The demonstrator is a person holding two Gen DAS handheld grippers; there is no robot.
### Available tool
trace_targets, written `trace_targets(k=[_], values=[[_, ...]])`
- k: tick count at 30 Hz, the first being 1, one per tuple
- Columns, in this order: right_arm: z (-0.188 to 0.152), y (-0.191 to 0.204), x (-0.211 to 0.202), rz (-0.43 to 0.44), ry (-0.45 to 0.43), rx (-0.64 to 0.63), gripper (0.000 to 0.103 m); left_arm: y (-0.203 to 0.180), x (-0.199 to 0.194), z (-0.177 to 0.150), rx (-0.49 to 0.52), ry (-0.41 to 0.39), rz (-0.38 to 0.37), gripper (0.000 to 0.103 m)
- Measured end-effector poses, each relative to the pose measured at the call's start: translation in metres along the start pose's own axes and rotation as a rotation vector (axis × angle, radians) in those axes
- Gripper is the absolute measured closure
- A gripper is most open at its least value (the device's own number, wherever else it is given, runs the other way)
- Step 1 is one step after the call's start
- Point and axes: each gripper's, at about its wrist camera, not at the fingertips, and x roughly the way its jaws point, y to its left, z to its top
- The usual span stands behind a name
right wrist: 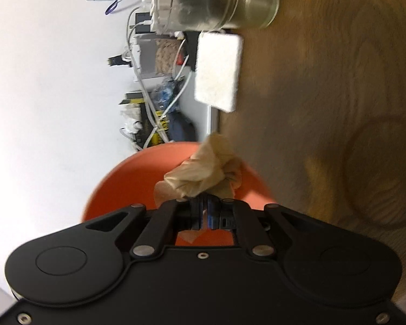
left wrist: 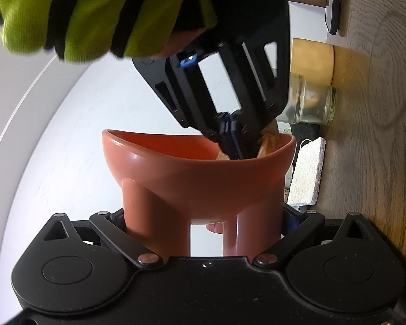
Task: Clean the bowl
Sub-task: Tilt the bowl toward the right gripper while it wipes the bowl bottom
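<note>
Right gripper (right wrist: 205, 212): jaws pinched tight on a crumpled tan cloth (right wrist: 203, 170), the wad bunched just past the fingertips. In the left wrist view this gripper (left wrist: 234, 142) dips over the rim into the bowl (left wrist: 197, 173); the cloth is almost wholly hidden behind the rim there, only a tan edge showing. A hand in a yellow-green glove (left wrist: 75, 13) holds the gripper's body, cut off at the top edge.

Left gripper (left wrist: 203, 224): jaws closed around the red bowl's legs; the contact points sit behind the legs and are hard to make out. The bowl is lifted off the wooden table (left wrist: 379, 108).

Further out on the table: a white sponge (left wrist: 307, 173) and a clear glass jar (left wrist: 311, 103), both partly blocked by the bowl and gripper. The right wrist view is blurred, and the bowl's inside is mostly covered by cloth and gripper.
</note>
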Motion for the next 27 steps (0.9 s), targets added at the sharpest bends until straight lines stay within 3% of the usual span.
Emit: trace_targets(k=[10,17,24,27], values=[[-0.005,-0.022,-0.013,-0.009,0.099,-0.021,0.098,0.000,-0.001,0.000,0.001,0.003,0.001,0.007],[-0.027,-0.014,-0.021,0.084,0.217,-0.095,0.098,0.000,-0.001,0.000,0.005,0.012,0.003,0.007],[-0.049,-0.007,-0.024,0.082,0.256,-0.150,0.098,0.001,-0.001,0.000,0.006,0.013,0.002,0.007],[-0.052,-0.006,-0.025,0.075,0.234,-0.169,0.098,0.001,0.001,0.000,0.006,0.014,0.002,0.007]])
